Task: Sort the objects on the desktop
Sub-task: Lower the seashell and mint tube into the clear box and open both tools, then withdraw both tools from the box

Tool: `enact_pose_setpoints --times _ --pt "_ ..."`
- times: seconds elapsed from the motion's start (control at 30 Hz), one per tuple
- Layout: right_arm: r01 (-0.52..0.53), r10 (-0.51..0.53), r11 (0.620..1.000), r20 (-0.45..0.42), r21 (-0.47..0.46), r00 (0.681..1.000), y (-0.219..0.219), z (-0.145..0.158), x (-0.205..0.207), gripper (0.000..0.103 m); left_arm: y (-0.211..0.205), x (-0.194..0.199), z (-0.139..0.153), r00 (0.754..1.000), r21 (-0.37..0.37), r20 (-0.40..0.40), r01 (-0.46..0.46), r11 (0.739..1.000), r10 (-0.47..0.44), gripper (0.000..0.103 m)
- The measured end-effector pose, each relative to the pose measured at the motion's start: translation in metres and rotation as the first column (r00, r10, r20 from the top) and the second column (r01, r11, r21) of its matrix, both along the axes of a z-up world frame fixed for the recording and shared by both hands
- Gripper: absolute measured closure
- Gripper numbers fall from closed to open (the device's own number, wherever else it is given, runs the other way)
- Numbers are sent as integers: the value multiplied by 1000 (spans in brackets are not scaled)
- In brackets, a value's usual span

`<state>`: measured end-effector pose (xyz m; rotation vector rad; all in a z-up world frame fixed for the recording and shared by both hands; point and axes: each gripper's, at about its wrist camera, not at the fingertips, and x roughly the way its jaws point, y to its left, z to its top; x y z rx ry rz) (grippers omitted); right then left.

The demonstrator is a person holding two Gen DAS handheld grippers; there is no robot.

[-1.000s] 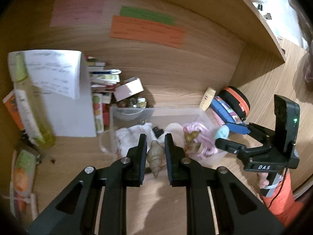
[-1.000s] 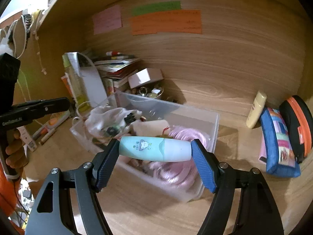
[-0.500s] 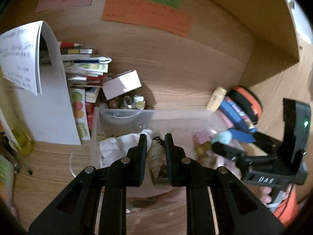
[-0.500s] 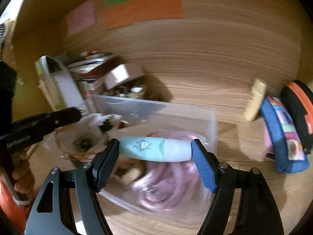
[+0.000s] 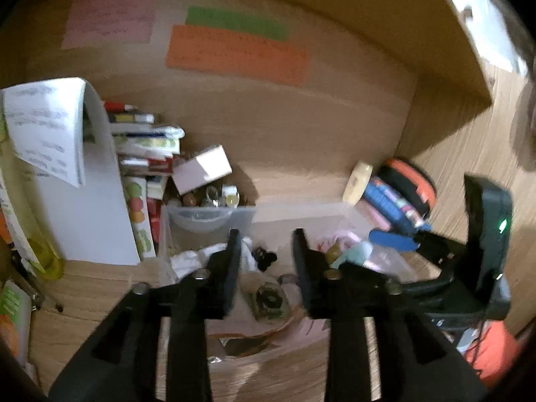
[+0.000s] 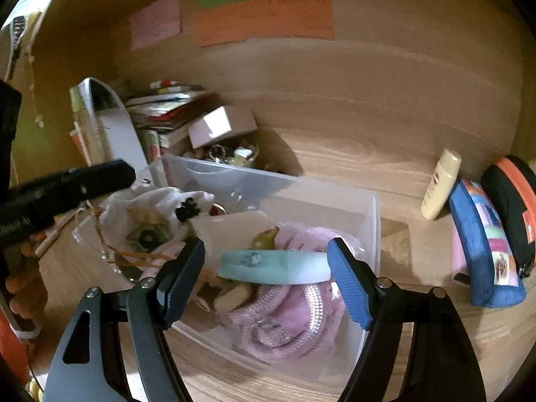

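Observation:
A clear plastic bin (image 6: 370,211) (image 5: 261,214) stands on the wooden desk, holding a white cloth bag (image 6: 150,207), a pink coiled cord (image 6: 301,318) and small items. My left gripper (image 5: 266,261) hangs over the bin, jaws open and empty; the shell it held is not clearly visible. My right gripper (image 6: 266,268) is over the bin's right half. The mint-and-white tube (image 6: 273,266) lies between its blue pads, touching the right pad, with a gap at the left pad. The right gripper also shows in the left wrist view (image 5: 395,244).
Against the back wall stand a white paper folder (image 5: 83,201), stacked books (image 5: 144,147), a small pink box (image 5: 204,167) and a bowl of trinkets (image 6: 231,154). A cream bottle (image 6: 440,184), blue pouch (image 6: 482,244) and black-orange case (image 6: 512,207) lie right of the bin.
My left gripper opened over the bin and let go of the spiral shell. My right gripper widened; the tube no longer sits tight against the left pad and has dropped slightly.

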<state>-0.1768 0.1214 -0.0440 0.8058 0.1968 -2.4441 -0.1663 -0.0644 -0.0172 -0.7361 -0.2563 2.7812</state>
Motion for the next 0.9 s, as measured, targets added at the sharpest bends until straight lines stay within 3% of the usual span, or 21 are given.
enact_pose_setpoints --times 0.1,0.17,0.37,0.53,0.63,0.9 --pt "2 -2 1000 -34 -4 999 1 5 5 24 -10 7 11 1000 50 -23 11 999 -10 52" --pt "7 -7 1000 -41 -5 999 3 10 6 23 -15 12 19 999 70 -26 22 997 -20 51" --pt "26 -27 999 -44 -21 999 11 29 15 22 -2 39 42 995 -67 -89 -47 997 41 33" --pt "33 -33 999 -60 3 998 13 38 34 21 19 68 50 984 -167 -172 -85 982 55 25" --pt "28 -28 1000 -63 4 998 15 42 50 15 26 83 50 978 -168 -202 -92 981 57 9" --pt "47 -50 999 -117 -26 992 31 57 94 0 34 119 53 968 -178 -222 -158 971 117 1"
